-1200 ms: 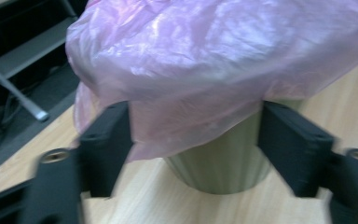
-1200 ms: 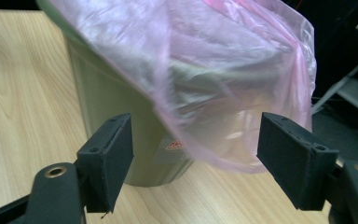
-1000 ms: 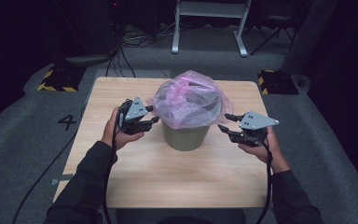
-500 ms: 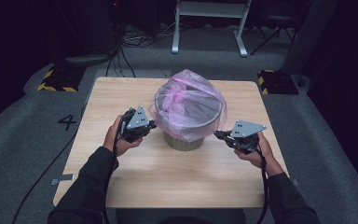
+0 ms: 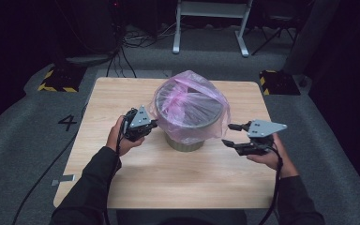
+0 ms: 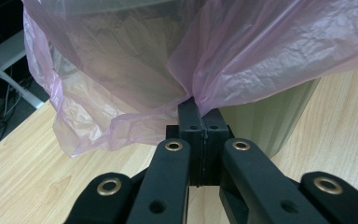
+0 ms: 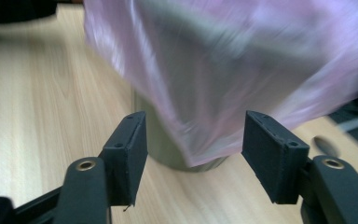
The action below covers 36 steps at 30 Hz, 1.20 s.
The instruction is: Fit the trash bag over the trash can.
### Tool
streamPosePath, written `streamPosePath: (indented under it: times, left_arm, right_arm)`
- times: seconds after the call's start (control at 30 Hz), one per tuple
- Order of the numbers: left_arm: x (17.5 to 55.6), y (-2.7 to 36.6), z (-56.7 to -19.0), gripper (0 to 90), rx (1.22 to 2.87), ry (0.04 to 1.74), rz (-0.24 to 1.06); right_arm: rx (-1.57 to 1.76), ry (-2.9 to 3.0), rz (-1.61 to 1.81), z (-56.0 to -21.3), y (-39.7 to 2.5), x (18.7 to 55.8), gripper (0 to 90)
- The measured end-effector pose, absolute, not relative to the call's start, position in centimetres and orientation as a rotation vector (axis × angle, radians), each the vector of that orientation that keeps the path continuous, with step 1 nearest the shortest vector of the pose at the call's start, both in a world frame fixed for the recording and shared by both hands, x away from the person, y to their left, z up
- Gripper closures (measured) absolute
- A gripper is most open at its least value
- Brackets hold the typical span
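A grey-green round bin (image 5: 183,143) stands in the middle of the wooden table (image 5: 178,183), with a thin pink plastic bag (image 5: 191,107) draped over its rim and down its sides. My left gripper (image 5: 153,124) is at the bin's left side, shut on the bag's lower edge (image 6: 186,100). In the left gripper view the two jaws are pressed together with the pink film pinched between them. My right gripper (image 5: 228,134) is open at the bin's right side, its fingers (image 7: 129,154) apart just short of the hanging bag (image 7: 223,70) and bin (image 7: 163,149).
The table sits on grey carpet with a "4" marking (image 5: 68,122) at the left. Cables (image 5: 122,42) and a white frame stand (image 5: 211,23) lie beyond the far edge. Yellow-black blocks (image 5: 56,79) flank the far corners. Bare tabletop lies in front of the bin.
Both grippers have dropped lower along the bin's sides, pulling the bag further down over the rim. The right gripper has let go and opened, moving slightly away to the right.
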<state>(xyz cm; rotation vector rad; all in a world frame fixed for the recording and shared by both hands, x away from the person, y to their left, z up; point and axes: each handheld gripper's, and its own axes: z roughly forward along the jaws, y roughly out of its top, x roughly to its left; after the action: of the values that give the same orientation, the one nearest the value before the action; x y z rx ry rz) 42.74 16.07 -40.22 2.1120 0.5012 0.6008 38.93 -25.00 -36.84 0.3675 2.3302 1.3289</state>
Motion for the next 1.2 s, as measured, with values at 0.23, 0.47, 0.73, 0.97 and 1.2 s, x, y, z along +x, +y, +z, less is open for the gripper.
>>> streamPosePath:
  times: [0.23, 0.47, 0.73, 0.97, 1.2]
  left_arm:
    - [42.8, 15.8, -40.2, 90.0, 2.113, 0.498, 0.598]
    - [43.0, 15.6, -40.3, 90.0, 2.109, 0.501, 0.596]
    - [43.3, 15.8, -40.3, 90.0, 2.102, 0.515, 0.601]
    - [43.5, 15.8, -40.4, 90.0, 2.092, 0.523, 0.595]
    - [43.8, 15.7, -40.5, 90.0, 2.096, 0.527, 0.596]
  right_arm:
    - [0.438, 2.157, 1.36, -32.7, -25.8, 39.1, 43.0]
    - [0.426, 2.149, 1.316, -29.9, -21.6, 43.2, 49.6]
    - [0.484, 2.232, 1.226, -30.0, -19.3, 47.7, 50.1]
    - [0.524, 2.303, 1.178, -31.1, -18.1, 49.9, 54.3]
    - [0.588, 2.328, 1.164, -31.8, -17.6, 51.2, 80.0]
